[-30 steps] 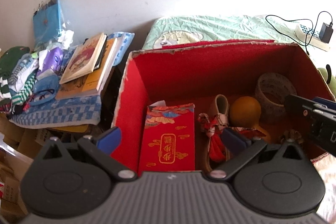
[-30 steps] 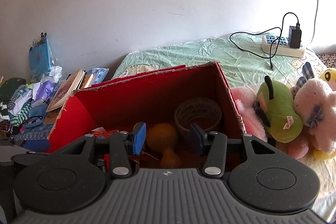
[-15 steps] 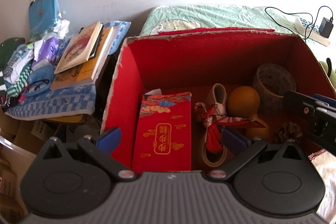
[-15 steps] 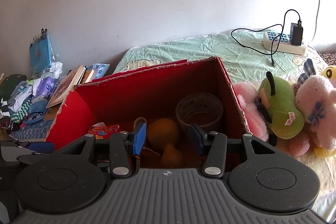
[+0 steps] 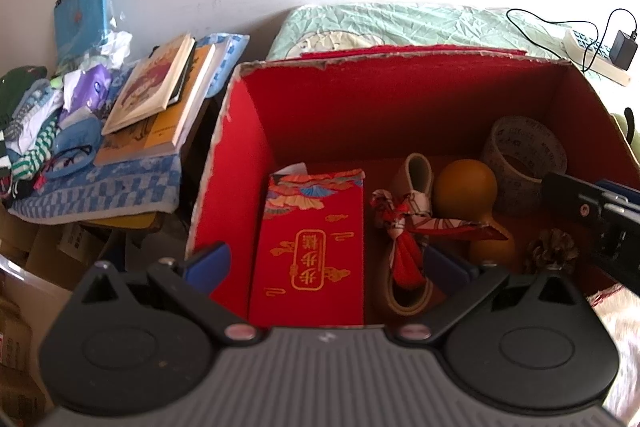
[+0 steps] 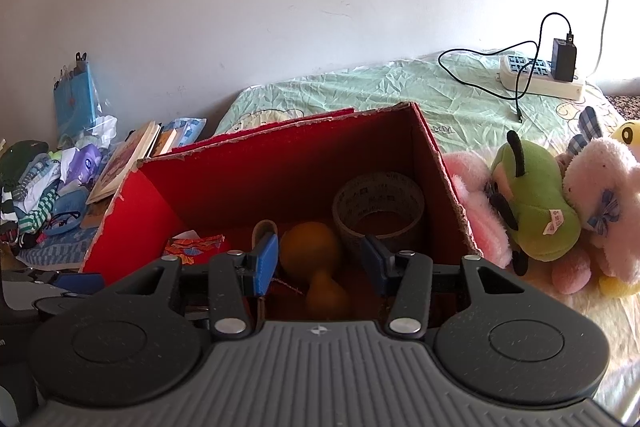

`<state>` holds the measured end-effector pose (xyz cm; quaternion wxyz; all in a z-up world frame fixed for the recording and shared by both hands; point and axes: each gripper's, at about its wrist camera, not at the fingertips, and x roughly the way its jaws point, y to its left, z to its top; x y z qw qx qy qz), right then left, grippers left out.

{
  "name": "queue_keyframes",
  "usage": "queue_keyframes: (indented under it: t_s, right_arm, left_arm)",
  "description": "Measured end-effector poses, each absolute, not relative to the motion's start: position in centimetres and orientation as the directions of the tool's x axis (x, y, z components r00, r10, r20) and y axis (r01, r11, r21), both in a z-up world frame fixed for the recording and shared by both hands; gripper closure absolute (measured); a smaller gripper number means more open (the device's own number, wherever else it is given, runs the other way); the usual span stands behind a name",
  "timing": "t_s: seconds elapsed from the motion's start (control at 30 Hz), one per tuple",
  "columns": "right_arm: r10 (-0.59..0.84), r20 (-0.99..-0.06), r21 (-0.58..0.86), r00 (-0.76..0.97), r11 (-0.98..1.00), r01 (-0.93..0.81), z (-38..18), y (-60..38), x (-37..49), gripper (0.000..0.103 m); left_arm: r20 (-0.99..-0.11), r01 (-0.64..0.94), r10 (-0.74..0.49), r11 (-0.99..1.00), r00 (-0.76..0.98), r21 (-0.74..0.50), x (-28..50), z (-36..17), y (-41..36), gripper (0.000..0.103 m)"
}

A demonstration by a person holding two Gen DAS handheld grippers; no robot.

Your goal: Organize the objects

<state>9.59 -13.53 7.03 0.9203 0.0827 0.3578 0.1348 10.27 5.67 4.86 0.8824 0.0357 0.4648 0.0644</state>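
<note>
red box (image 5: 400,99), orange gourd (image 5: 466,183), blue-checked cloth (image 5: 100,187)

box (image 5: 240,163) top open | gourd (image 5: 466,183), tape roll (image 5: 524,155) crowd right

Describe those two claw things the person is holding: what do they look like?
Both match. The left claw and right claw each have a grey ribbed body, two round black discs, black angled arms with silver rivets, and blue pads on the fingertips. A tiny compass-like mark sits mid-body. No cables or sleeves show.
</note>
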Motion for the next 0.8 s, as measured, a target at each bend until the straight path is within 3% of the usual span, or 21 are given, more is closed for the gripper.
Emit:
queue_keyframes:
  t_s: [0.8]
  right_arm:
    - [0.304,-0.647,0.25,0.699,0.951,-0.182,6.72,-13.52,9.8,0.053]
  left_arm:
    - [-0.842,-0.089,0.136,0.99,0.522,0.105,10.76,3.83,5.85,0.001]
